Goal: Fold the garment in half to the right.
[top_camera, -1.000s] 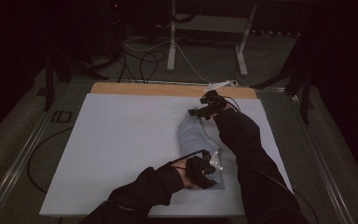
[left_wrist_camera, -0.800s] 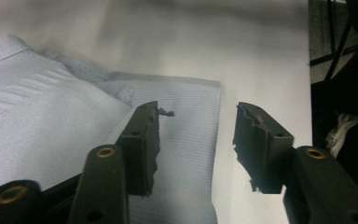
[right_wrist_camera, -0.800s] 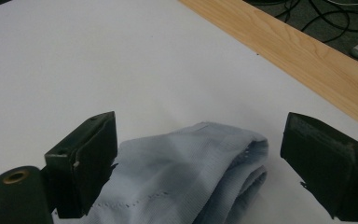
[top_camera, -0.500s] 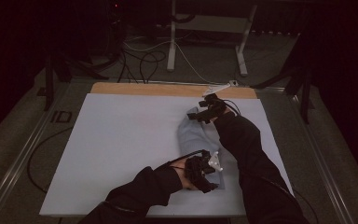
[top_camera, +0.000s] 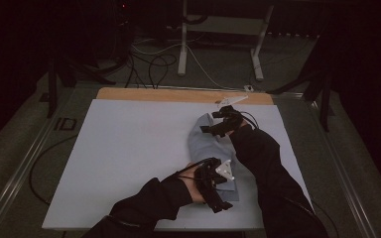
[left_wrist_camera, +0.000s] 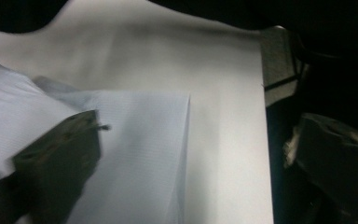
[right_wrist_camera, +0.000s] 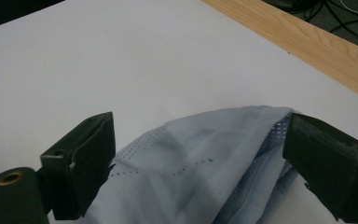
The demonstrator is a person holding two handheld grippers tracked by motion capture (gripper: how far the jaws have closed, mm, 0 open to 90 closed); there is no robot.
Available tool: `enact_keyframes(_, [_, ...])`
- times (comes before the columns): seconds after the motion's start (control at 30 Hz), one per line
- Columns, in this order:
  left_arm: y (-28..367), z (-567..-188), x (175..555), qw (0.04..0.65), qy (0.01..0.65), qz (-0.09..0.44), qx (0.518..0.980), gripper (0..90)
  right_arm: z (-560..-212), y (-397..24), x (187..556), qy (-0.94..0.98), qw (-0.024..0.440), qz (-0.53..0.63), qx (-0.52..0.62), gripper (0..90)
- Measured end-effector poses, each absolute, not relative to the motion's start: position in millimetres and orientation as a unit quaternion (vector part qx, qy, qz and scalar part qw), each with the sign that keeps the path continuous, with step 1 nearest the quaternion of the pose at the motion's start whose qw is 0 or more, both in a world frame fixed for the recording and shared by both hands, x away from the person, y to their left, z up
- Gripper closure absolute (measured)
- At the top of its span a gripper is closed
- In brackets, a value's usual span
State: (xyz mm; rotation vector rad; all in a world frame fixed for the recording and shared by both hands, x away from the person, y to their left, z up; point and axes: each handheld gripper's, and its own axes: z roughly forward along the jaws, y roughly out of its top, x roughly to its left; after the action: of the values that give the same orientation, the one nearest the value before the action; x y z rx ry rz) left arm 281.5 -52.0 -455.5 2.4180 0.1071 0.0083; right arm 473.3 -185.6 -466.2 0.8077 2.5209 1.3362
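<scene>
cloth: light blue garment (top_camera: 210, 148), thin mesh w/ tiny holes, lying on the right half of the white table (top_camera: 129, 163), running from near the front edge back toward the wood strip (top_camera: 178, 95). near end looks folded flat w/ a straight edge, far end bunched up

left gripper: left gripper (top_camera: 217, 184) at the near end of the cloth, close to the table's front edge. jaws have just been opening, now wide apart. in the left gripper view one jaw sits over the folded fabric (left_wrist_camera: 140, 154), the other is off past the table edge. nothing pinched, pads not pressing afaict

right gripper: right gripper (top_camera: 217, 125) at the far end, near the wood strip. jaws spread wide, the bunched cloth end (right_wrist_camera: 200, 163) humps up between them, fabric right by both pads but not clamped

arms: both sleeves dark, coming in from the bottom, right one lying across the cloth's right side
</scene>
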Motion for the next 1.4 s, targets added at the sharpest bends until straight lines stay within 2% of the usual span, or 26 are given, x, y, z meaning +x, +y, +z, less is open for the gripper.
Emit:
enact_keyframes(0.63, [-18, -439, 284, 0.369, 0.054, 0.036, 0.927, 0.6, -458, -186, 450, 0.843, 0.09, 0.465, 0.256, 9.0])
enact_keyframes(1.3, [68, -445, 295, 0.402, 0.14, 0.045, 0.904, 0.6, -467, -212, 386, 0.831, 0.09, 0.482, 0.263, 9.1])
enact_keyframes(1.33, [73, -446, 295, 0.406, 0.145, 0.05, 0.901, 0.6, -467, -214, 382, 0.833, 0.096, 0.48, 0.257, 9.4])
enact_keyframes(1.4, [83, -447, 294, 0.413, 0.159, 0.064, 0.895, 0.6, -467, -217, 372, 0.833, 0.079, 0.483, 0.258, 13.1])
